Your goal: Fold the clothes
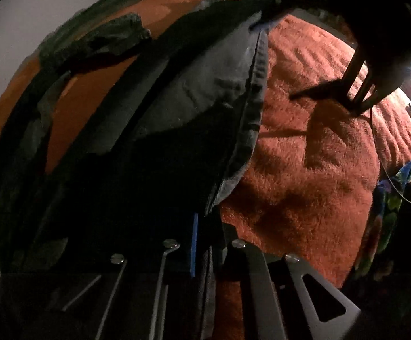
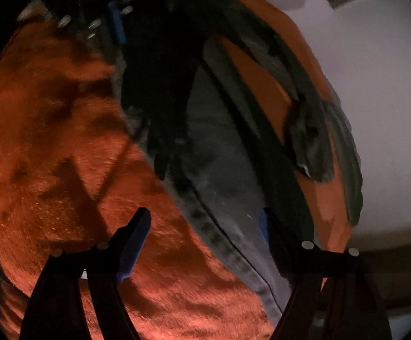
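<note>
A dark grey garment [image 1: 205,85] lies spread on an orange fuzzy blanket [image 1: 304,155], its ribbed hem along the right side. At the bottom of the left wrist view my left gripper [image 1: 205,226] is shut on the garment's near edge, and cloth runs in between its close-set fingers beside the blue pad. In the right wrist view the same garment [image 2: 219,170] crosses the frame diagonally. My right gripper [image 2: 202,235] is open just above its hem, with the cloth's edge under the gap and neither pad pressing on it. The left gripper [image 2: 117,28] shows at the garment's far end.
The blanket [image 2: 49,141] extends widely beside the garment. A pale wall [image 2: 375,113] borders the far side. A colourful patterned cloth [image 1: 387,215] lies at the right edge. The right gripper [image 1: 360,104] casts a shadow on the blanket. The lighting is dim.
</note>
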Demonstrator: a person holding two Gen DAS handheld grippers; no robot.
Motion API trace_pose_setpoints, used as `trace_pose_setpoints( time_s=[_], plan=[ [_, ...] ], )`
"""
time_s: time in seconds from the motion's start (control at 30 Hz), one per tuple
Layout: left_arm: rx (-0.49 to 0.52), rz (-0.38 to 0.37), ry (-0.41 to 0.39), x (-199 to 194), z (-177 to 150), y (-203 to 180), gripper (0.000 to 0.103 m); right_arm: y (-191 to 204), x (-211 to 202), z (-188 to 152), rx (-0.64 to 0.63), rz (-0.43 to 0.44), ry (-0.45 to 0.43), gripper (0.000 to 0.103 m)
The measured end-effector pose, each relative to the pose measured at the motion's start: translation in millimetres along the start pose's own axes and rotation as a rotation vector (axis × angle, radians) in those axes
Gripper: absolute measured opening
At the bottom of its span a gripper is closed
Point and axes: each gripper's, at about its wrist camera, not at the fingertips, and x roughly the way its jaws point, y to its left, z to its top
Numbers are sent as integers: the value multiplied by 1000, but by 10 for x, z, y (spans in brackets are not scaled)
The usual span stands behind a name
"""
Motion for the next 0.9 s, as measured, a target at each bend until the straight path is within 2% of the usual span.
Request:
trace_pose_setpoints(
  time_s=[0.1,0.17,0.27,0.3,0.33,0.4,0.63,0.77,0.83,0.9],
  plan=[
    [7,-23,-21,-49,32,-44,7,41,30,83,-27,-14,-16,77],
    [23,-28,-29,-73,5,-72,7,29,49,130,-25,-19,-20,72],
    [41,-35,-40,-98,18,-103,7,35,55,124,-50,11,-27,47],
    [39,-46,-44,-103,35,-109,7,40,23,111,-69,35,-37,25],
    [37,-57,-47,-107,52,-116,7,49,-25,66,-94,57,-41,13],
    [37,-86,-50,-148,35,-99,7,131,-101,24,-141,74,-42,9],
    [123,-162,-60,-243,-88,-316,7,163,-401,-84,-116,186,-18,5],
    [170,-130,-30,-47,-68,-408,8,198,-298,-111,-104,210,10,5],
    [143,-140,-8,-31,-56,-407,10,160,-265,-99,-67,224,36,18],
    [76,-209,-11,-96,3,-278,19,65,-319,-97,0,244,34,24]
  ],
)
